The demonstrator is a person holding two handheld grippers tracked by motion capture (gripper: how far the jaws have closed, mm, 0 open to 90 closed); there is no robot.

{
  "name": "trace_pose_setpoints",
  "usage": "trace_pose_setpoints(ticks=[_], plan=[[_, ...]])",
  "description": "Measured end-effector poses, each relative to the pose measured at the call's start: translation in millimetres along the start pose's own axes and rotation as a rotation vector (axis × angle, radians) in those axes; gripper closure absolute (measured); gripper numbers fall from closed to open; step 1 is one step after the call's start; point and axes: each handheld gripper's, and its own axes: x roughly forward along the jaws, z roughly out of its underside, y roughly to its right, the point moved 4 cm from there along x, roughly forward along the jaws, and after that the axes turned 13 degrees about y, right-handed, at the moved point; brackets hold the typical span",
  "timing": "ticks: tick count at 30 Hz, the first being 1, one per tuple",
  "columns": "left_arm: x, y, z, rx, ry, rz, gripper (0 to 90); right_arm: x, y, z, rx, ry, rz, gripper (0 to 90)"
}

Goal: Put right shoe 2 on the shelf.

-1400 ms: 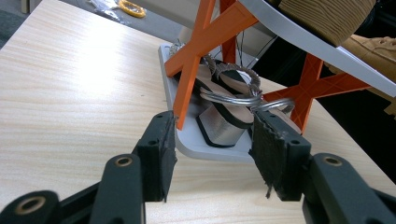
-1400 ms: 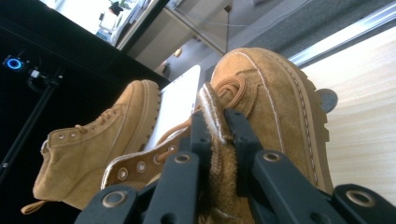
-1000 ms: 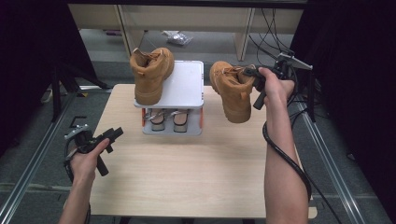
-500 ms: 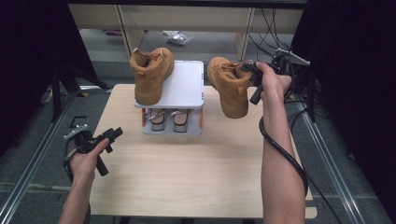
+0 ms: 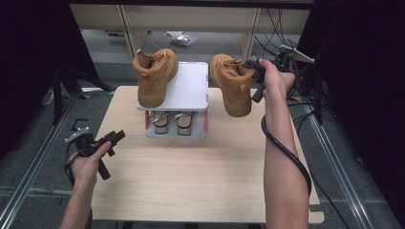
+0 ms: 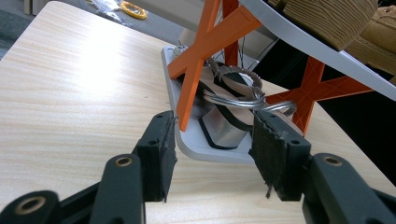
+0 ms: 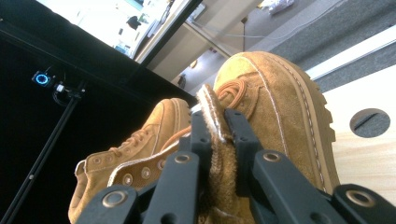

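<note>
Pale wooden table [image 5: 200, 176] carries a small shoe rack [image 5: 191, 88] with one tan boot [image 5: 153, 76] on its white top shelf and sandals [image 5: 169, 121] underneath. Right gripper [image 5: 253, 71] clamps the collar of a second tan boot [image 5: 231, 83], hanging just right of the rack. Left gripper [image 5: 110, 143] rests near the table's left edge, jaws wide with nothing between them

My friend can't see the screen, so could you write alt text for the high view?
A person's right hand tool holds a tan boot in the air beside a small white shoe rack, where a matching boot stands on top. The left hand tool rests open over the wooden table.
</note>
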Motion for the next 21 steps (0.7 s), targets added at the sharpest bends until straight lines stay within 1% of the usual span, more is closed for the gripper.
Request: trace_pose_setpoints(ticks=[3, 4, 5, 7, 9, 10, 11, 15, 16, 18, 20, 21], plan=[[0.0, 0.0, 0.3, -0.001, 0.0, 0.0, 49.0, 0.7, -3.1, -0.2, 0.006, -0.007, -0.004, 84.0], [0.0, 0.0, 0.3, -0.001, -0.001, 0.0, 49.0, 1.1, -2.9, -0.2, -0.013, -0.006, -0.008, 84.0], [-0.1, 0.0, 0.2, -0.001, -0.001, 0.0, 49.0, 1.8, -5.3, -0.5, 0.006, -0.003, -0.006, 84.0], [-0.1, -0.1, 0.1, 0.0, 0.0, 0.002, 49.0, 2.5, -7.3, -0.7, 0.0, -0.007, -0.014, 84.0], [-0.3, -0.1, 0.0, 0.0, 0.0, 0.001, 49.0, 3.4, -8.3, -0.6, -0.018, -0.003, -0.024, 84.0], [-0.5, 0.0, -0.1, -0.001, -0.001, -0.001, 49.0, 3.9, -10.7, -0.6, 0.001, 0.001, -0.021, 84.0], [-0.5, 0.0, -0.1, -0.002, -0.001, 0.0, 49.0, 4.5, -11.0, -0.2, -0.003, 0.0, -0.025, 84.0], [-0.8, -0.1, -0.6, -0.002, 0.001, -0.001, 49.0, 5.9, -13.2, 0.6, 0.007, -0.003, -0.027, 83.9], [-0.8, -0.3, -0.6, -0.002, 0.002, -0.001, 49.0, 6.5, -13.3, 0.8, 0.007, -0.005, -0.02, 83.9], [-0.8, -0.4, -0.4, -0.002, 0.001, -0.002, 49.0, 7.2, -14.5, 1.3, 0.014, -0.006, -0.023, 83.9], [-0.7, -0.3, -0.3, -0.002, 0.001, 0.0, 49.0, 8.8, -14.7, 1.7, 0.005, -0.003, -0.024, 84.0], [-0.7, -0.3, -0.3, -0.001, 0.0, 0.0, 49.0, 9.2, -15.3, 2.3, 0.012, -0.006, -0.019, 84.0]])
